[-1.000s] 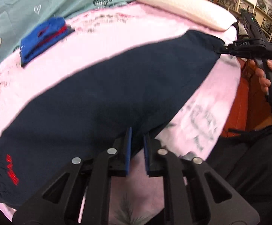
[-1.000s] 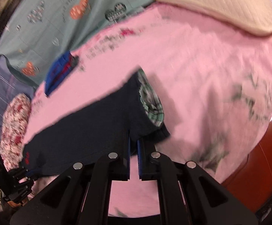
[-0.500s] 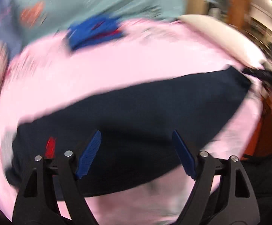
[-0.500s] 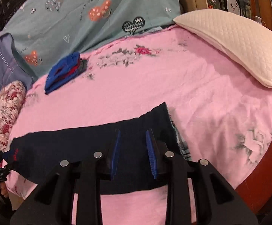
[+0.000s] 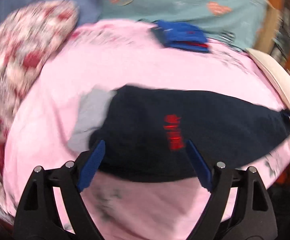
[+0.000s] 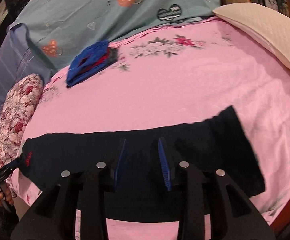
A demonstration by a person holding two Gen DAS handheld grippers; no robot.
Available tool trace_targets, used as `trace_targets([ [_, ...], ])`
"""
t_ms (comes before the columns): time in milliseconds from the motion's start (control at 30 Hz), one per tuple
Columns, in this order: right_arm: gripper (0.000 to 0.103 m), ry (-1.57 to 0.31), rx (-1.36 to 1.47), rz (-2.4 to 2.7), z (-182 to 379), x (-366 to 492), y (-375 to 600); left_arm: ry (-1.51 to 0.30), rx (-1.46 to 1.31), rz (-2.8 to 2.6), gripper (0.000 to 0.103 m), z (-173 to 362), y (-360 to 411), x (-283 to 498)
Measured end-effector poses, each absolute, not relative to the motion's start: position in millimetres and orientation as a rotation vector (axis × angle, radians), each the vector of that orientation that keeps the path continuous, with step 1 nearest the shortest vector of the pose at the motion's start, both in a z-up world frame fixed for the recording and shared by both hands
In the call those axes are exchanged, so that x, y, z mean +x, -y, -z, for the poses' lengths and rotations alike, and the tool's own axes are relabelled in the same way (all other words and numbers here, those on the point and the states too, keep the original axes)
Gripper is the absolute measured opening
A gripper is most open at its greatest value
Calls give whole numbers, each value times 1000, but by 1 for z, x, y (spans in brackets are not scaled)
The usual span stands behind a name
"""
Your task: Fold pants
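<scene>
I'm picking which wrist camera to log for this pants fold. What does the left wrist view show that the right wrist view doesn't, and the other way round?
Only the left wrist view shows the left gripper, jaws wide apart with nothing between the pads, and a pale grey patch at the end of the pants.

Only the right wrist view shows the right gripper, jaws partly open and gripping nothing, and the pants' far end lying flat.

Both show the dark pants with red lettering stretched across the pink sheet, a folded blue garment, the floral cushion and the white pillow.
</scene>
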State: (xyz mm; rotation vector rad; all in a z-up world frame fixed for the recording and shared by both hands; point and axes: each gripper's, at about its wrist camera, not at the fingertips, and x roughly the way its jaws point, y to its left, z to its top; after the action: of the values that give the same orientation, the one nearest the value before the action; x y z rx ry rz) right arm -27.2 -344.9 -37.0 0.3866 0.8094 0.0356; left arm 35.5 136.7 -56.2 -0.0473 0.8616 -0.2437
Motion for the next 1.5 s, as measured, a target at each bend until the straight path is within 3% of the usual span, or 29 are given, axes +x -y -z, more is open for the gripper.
trace_targets([
  [33, 35, -830, 376, -56, 43, -20, 333, -888, -50, 224, 73, 64, -142, 40],
  [67, 35, -858, 371, -63, 50, -14, 325, -903, -33, 206, 71, 71, -143, 42],
  [300, 35, -900, 389, -66, 73, -12, 325, -881, -19, 204, 70, 66, -143, 25],
  [367, 35, -870, 379, -80, 64, -19, 324, -840, -30, 240, 71, 52, -139, 13],
  [433, 35, -870, 342, -78, 62, -21, 321, -775, -4, 263, 82, 39, -128, 5],
  [500, 36, -905, 343, -43, 77, -19, 327, -804, 35, 219, 87, 49, -120, 16],
  [567, 35, -875, 383, -67, 79, -23, 334, -927, 0, 182, 84, 82, -128, 40],
  [733, 38, -736, 399, 61, 37, -66, 380, -842, 53, 200, 84, 52, -107, 25],
  [833, 50, -684, 441, 251, 25, -100, 432, -747, 84, 302, 87, 21, -74, 14],
  [1067, 50, -731, 558, 297, 66, -127, 475, -752, 133, 695, 87, 5, 73, 16],
  [1267, 50, -767, 574, 214, 85, -107, 461, -864, 225, 750, 87, 51, 168, 30],
  [1400, 21, -811, 531, 167, 85, -101, 449, -936, 200, 697, 88, 76, 169, 40],
  [1500, 19, -743, 612, 141, 75, -105, 455, -933, 195, 701, 88, 75, 165, 41],
])
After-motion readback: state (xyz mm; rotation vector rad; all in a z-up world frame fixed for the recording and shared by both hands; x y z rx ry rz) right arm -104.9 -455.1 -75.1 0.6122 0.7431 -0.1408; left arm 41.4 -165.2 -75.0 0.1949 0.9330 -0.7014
